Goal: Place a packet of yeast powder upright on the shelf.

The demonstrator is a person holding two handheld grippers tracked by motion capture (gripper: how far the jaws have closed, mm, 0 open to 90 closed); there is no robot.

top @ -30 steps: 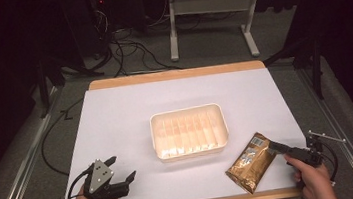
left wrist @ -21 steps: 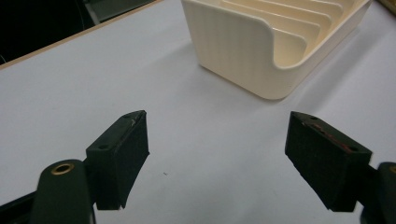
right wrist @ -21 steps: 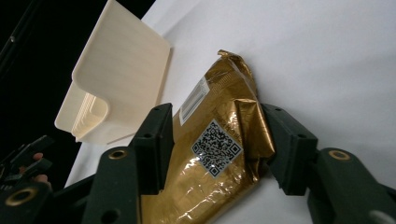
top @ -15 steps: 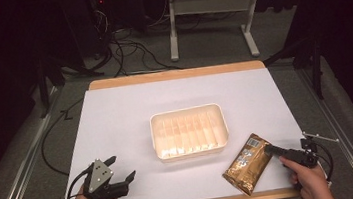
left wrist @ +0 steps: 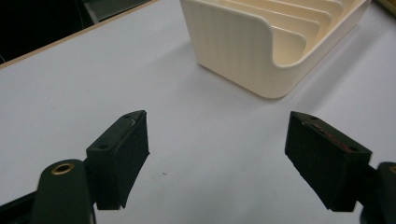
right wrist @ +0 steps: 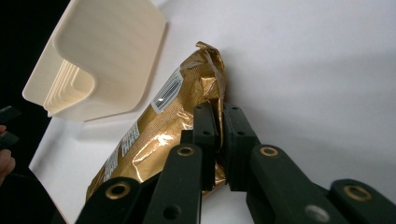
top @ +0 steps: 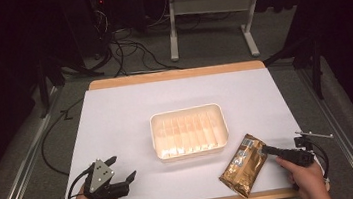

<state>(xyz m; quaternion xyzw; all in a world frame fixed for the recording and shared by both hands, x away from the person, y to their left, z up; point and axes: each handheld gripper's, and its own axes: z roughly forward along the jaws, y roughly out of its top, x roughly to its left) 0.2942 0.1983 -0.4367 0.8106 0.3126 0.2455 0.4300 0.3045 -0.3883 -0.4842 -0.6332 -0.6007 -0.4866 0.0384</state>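
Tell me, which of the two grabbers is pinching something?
The right gripper: its jaws have just closed on the gold packet. The left gripper is open over bare table.

**Three cameras, one worktop**

The high view looks forward and down from the person's side, taking in the whole white worktop (top: 116,121) and the floor beyond. The left gripper view sits low and close over the worktop, facing a corner of the cream tray (left wrist: 243,51). The right gripper view looks from very near along its jaws at the gold packet (right wrist: 154,135). All three views share the tray; the high and right gripper views share the packet.
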